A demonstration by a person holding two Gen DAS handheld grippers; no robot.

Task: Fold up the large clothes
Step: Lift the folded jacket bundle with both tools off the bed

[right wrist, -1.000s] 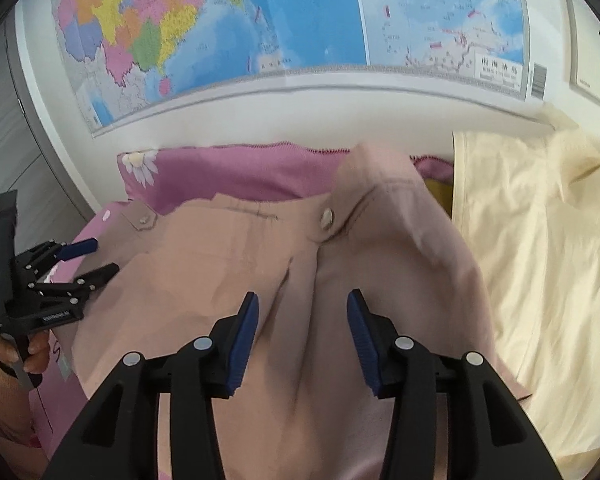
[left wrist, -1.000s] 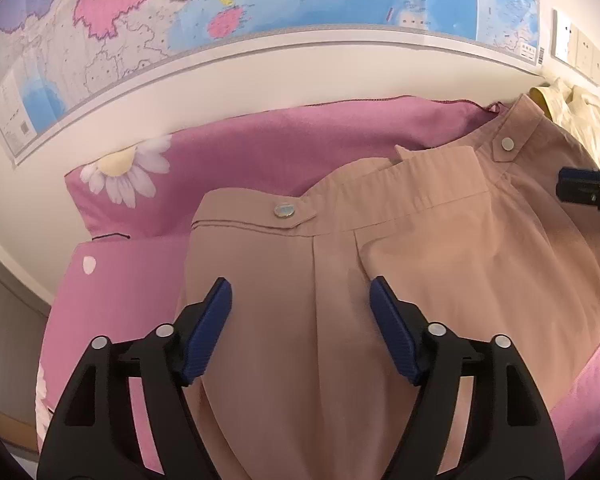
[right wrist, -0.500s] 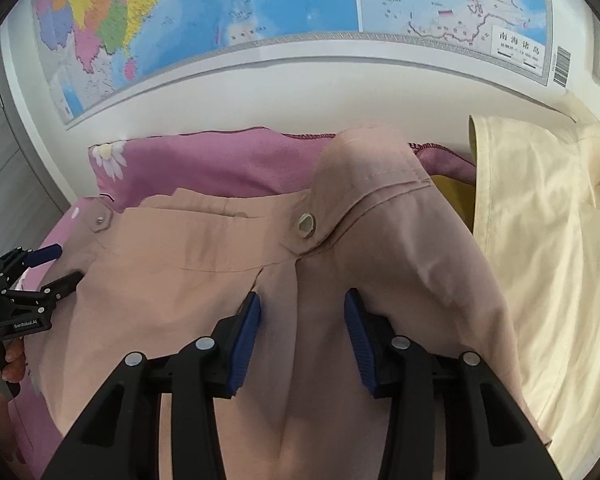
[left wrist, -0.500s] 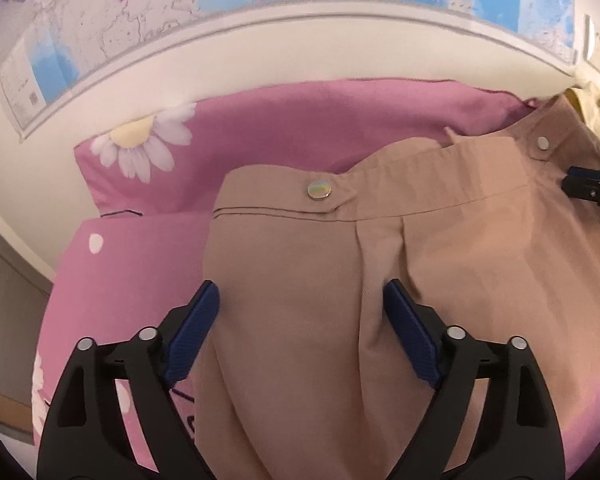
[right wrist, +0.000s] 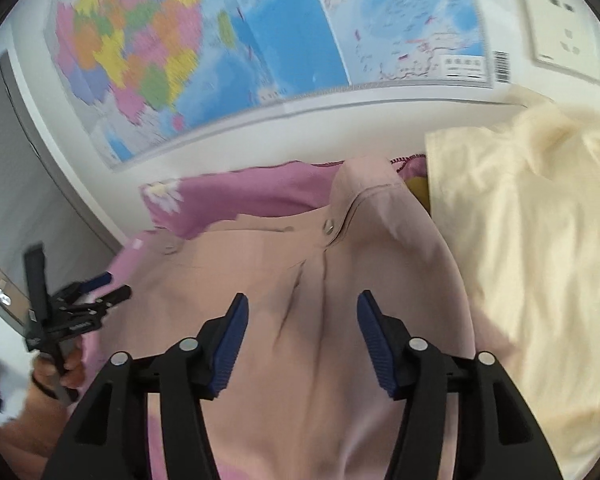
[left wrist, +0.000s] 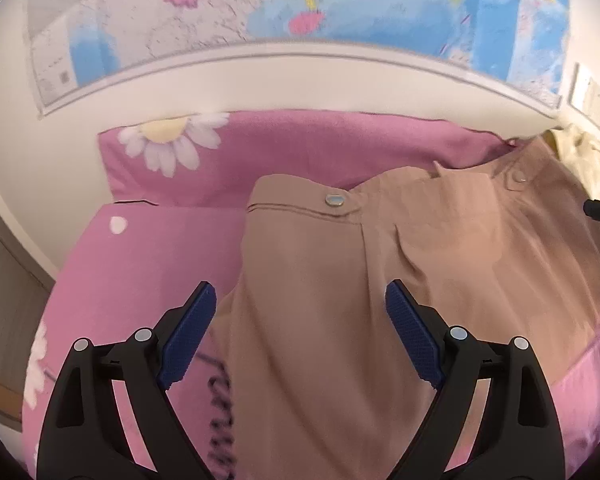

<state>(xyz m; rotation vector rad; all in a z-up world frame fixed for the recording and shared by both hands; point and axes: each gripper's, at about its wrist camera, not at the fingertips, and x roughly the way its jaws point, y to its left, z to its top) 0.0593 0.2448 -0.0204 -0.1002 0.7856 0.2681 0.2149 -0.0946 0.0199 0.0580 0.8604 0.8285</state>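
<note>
- Tan cloth fills the middle of both wrist views: a large garment (left wrist: 340,300) with a buttoned waistband lies spread on a pink bedspread (left wrist: 140,264) printed with white daisies.
- Its waistband runs along the far side, near the pink pillow (left wrist: 320,148) against the wall, and shows two metal snaps (left wrist: 334,199).
- The left gripper (left wrist: 300,332) stands above the garment's left edge, its blue pads spread wide; the jaws have just been opening, and they press on nothing, with cloth lying under the gap and pink bedspread under the left pad.
- The right gripper (right wrist: 300,336) hangs over the garment's right part, below a snap (right wrist: 329,227) and a pleat; its jaws have just been opening too, and the pads stand apart with cloth lying loose beneath them.
- In the right wrist view the left gripper (right wrist: 100,292) shows at the far left, held by a hand (right wrist: 60,372).
- A cream garment (right wrist: 520,240) lies just beside the tan one on the right, its edge touching or overlapping it.
- A coloured map (right wrist: 260,40) hangs on the white wall behind the bed; the picture is blurred.
</note>
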